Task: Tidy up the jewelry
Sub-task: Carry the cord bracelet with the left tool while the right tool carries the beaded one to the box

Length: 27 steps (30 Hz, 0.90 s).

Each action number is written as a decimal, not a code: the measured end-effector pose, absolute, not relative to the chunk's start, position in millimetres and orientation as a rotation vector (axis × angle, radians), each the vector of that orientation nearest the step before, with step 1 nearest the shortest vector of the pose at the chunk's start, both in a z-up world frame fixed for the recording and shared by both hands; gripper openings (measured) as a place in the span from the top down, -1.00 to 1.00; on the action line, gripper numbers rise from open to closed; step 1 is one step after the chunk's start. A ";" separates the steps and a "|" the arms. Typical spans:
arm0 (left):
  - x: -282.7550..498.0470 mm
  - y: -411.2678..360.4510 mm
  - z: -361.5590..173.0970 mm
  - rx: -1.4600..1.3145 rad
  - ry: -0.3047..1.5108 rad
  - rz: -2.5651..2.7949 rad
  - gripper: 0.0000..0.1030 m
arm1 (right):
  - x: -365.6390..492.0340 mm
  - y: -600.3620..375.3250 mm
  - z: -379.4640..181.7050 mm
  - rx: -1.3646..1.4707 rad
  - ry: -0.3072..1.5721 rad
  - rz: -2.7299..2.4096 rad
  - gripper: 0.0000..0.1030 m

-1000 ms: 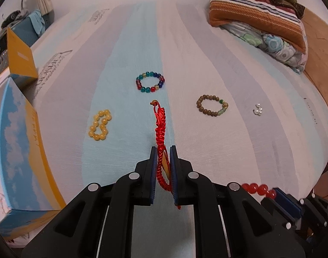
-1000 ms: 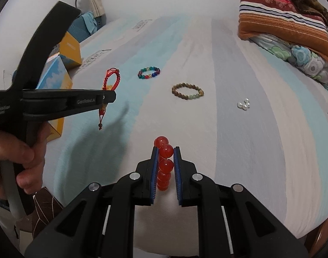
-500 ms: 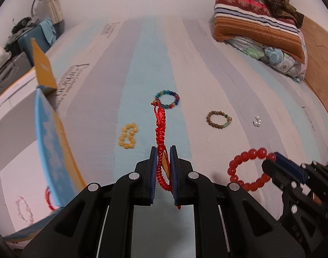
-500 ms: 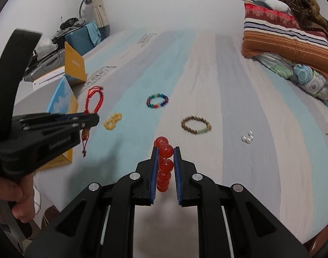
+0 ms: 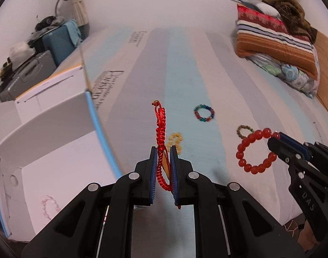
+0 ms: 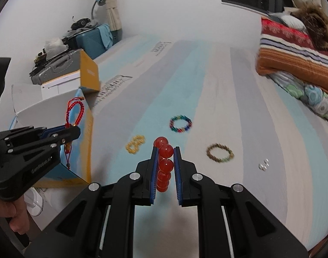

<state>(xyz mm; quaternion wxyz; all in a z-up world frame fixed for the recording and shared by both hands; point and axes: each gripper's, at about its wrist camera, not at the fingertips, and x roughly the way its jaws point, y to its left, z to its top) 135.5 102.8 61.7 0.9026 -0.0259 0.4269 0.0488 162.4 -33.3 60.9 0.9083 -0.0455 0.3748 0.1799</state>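
My left gripper [image 5: 164, 150] is shut on a red braided cord bracelet [image 5: 160, 129], held in the air beside the open white box [image 5: 56, 133]; it also shows in the right wrist view [image 6: 74, 111]. My right gripper [image 6: 165, 150] is shut on a red bead bracelet [image 6: 164, 163], seen as a ring in the left wrist view [image 5: 255, 150]. On the striped bed lie a yellow bead bracelet [image 6: 135, 144], a multicolour bead bracelet [image 6: 180, 124], a brown bead bracelet [image 6: 220, 153] and small pearl earrings [image 6: 264, 165]. A pale pink bracelet [image 5: 50, 204] lies inside the box.
The box's blue and orange wall [image 6: 86, 133] stands at the bed's left edge. Folded blankets and a pillow [image 6: 297, 49] are piled at the far right. Suitcases and clutter [image 6: 77, 43] stand behind the box. A wooden bed edge [image 5: 327, 64] runs along the right.
Both grippers have lifted and moved left toward the box with their bracelets still held. The box's inside has come into the left wrist view.
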 end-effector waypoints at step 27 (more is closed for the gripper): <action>57.0 284.6 84.1 -0.183 0.861 0.374 0.77 | 138.3 137.1 111.1 -0.168 0.715 0.609 0.75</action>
